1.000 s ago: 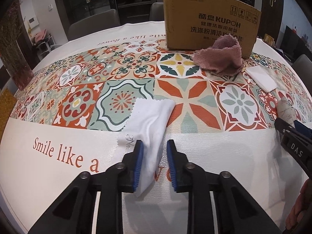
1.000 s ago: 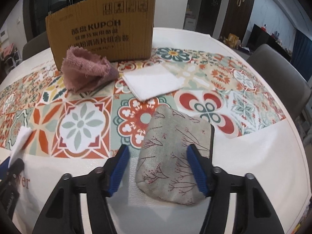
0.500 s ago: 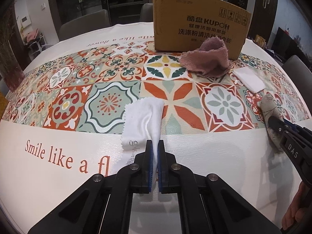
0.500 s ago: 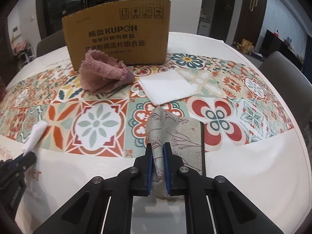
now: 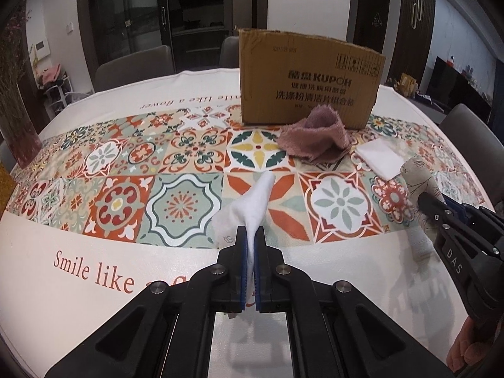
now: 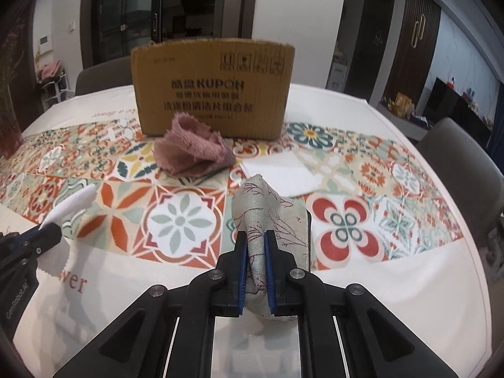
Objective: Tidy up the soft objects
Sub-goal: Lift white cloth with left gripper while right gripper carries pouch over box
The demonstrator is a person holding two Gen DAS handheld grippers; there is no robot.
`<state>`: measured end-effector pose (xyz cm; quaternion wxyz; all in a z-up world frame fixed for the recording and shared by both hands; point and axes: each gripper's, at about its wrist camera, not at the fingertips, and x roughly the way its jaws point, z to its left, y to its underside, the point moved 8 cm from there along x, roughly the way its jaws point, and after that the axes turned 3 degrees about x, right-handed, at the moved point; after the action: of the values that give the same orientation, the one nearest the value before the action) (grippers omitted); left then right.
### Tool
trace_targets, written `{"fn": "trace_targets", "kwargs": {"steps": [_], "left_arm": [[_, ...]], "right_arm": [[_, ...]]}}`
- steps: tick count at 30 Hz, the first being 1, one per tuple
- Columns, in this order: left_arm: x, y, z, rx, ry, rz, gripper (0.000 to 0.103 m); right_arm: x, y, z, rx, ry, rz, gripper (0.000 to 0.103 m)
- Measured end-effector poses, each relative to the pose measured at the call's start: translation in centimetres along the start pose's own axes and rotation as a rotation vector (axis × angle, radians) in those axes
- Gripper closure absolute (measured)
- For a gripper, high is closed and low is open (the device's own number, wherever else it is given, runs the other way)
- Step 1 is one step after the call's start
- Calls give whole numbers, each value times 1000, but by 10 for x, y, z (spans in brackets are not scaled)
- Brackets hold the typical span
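Over the tablecloth [image 5: 47, 245] I am clenching a white cloth [image 5: 252, 208] in my left gripper [image 5: 251, 267] and a printed pouch [image 6: 267, 220] in my right gripper [image 6: 255, 271] — both lifting; next, I judge, carrying them to the box [image 6: 214, 94].

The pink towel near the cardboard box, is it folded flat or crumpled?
Crumpled. The pink towel sits in a loose bunched heap with raised, frayed edges in front of the cardboard box, unlike the flat folded white cloth beside it.
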<state>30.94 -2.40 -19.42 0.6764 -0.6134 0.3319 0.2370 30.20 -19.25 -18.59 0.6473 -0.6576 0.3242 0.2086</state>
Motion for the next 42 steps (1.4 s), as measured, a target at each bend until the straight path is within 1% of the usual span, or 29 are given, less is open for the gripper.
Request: {"fn": "trace_targets", "kwargs": {"steps": [9,11,16,25,32,42], "left_arm": [[-27,-22,-3,-7,30,-80,98],[-31,-27,-3,-5,27,-92,98],[-45,-43,-5,-4,45,-136,98],[-66,-77,-8,0,68,-229,98],[-72,-102,-11,-11,114,-274,98],[-80,-142,-18,13,131,-349,98]], "right_arm": [[-29,-21,8,-24,-10,-96,92],[-34,-25,9,-23,-13,-113,92],[-44,-39,10,-13,-34,-151,92],[-66,-71,12,-2,-55,-259,92],[-78,-98,10,10,-49,-334,92],[-88,-134,2,40,-50,-419,92]]}}
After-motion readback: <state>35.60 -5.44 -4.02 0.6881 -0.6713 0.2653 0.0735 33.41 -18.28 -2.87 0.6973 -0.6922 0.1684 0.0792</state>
